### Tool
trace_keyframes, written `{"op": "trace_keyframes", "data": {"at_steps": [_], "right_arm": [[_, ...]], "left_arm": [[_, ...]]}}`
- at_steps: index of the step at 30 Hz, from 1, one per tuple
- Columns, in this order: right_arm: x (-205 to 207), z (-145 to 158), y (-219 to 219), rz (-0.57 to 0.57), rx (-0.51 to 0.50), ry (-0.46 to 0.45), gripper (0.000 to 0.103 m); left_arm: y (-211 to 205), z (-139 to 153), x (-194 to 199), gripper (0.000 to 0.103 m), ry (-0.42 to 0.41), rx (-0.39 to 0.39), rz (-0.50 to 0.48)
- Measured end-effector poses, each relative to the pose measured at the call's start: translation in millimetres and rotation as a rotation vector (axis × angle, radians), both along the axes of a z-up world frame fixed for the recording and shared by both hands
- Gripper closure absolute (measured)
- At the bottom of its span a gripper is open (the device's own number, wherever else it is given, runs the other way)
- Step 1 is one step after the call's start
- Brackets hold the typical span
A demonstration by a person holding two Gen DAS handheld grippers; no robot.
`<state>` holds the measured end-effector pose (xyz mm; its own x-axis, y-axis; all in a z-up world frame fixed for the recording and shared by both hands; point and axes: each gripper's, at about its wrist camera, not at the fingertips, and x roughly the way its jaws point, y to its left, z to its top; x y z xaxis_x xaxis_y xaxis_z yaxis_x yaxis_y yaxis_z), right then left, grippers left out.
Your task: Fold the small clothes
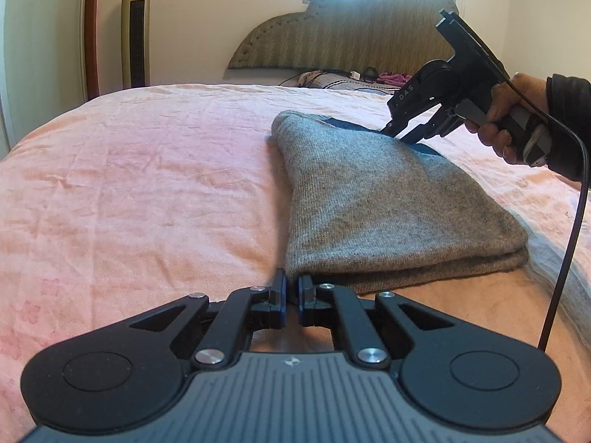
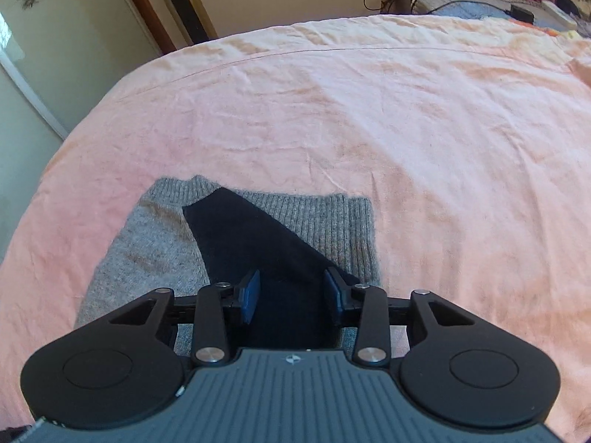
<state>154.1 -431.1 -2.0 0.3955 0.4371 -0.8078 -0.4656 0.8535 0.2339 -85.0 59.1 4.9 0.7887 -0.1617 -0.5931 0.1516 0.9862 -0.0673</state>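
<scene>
A grey knit sweater (image 1: 388, 203) lies folded on the pink bedsheet (image 1: 147, 184), its layers stacked at the near right edge. My left gripper (image 1: 291, 291) is shut on the sweater's near left corner, low on the bed. A hand holds my right gripper (image 1: 397, 134) tilted down at the sweater's far edge, over a dark navy part (image 1: 424, 147). In the right wrist view the right gripper (image 2: 291, 295) stands open, and the navy fabric (image 2: 251, 236) runs between its blue pads (image 2: 251, 295) without either pad pressing it. Grey ribbed cloth (image 2: 332, 221) shows beyond.
A padded headboard (image 1: 351, 33) and a pillow (image 1: 343, 83) with cables and pink cloth sit at the far end. A tower fan (image 1: 136, 29) stands at the back left. The right gripper's black cable (image 1: 569, 221) hangs over the bed's right side.
</scene>
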Motion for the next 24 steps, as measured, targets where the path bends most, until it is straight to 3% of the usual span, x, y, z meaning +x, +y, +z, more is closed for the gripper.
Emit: {"op": "trace_keyframes", "data": {"at_steps": [3,9,15,18,19,20,21,23,24], "right_arm": [[-2,0,5,0.015,-0.03,-0.02,0.061],[-1,-4,-2,0.021,0.001,-0.03,0.06],[-5,-4,-9,0.02,0.036,-0.051,0.06],[-20,11,-43,-0.056,0.212,-0.019,0.032],[-32,17,-61,-0.076,0.294,-0.024,0.017],[-43,19,-77,-0.083,0.348,-0.023,0.009],[-52,18,-89,-0.088,0.381,-0.002,0.008],[-64,5,-102,-0.092,0.373,0.07,0.009],[-69,-3,-104,-0.095,0.34,0.087,0.01]], "left_arm": [[-1,0,0,0.099,-0.001,0.009,0.0],[-2,1,-1,0.098,-0.003,0.014,-0.001],[12,8,-7,0.097,0.003,-0.083,-0.022],[30,25,-23,0.095,-0.031,-0.151,-0.043],[37,31,-27,0.092,-0.046,-0.181,-0.045],[47,36,-30,0.086,-0.055,-0.225,-0.043],[55,40,-28,0.081,-0.052,-0.266,-0.036],[67,44,-15,0.045,-0.034,-0.35,-0.007],[69,43,-2,0.035,-0.011,-0.392,-0.001]]}}
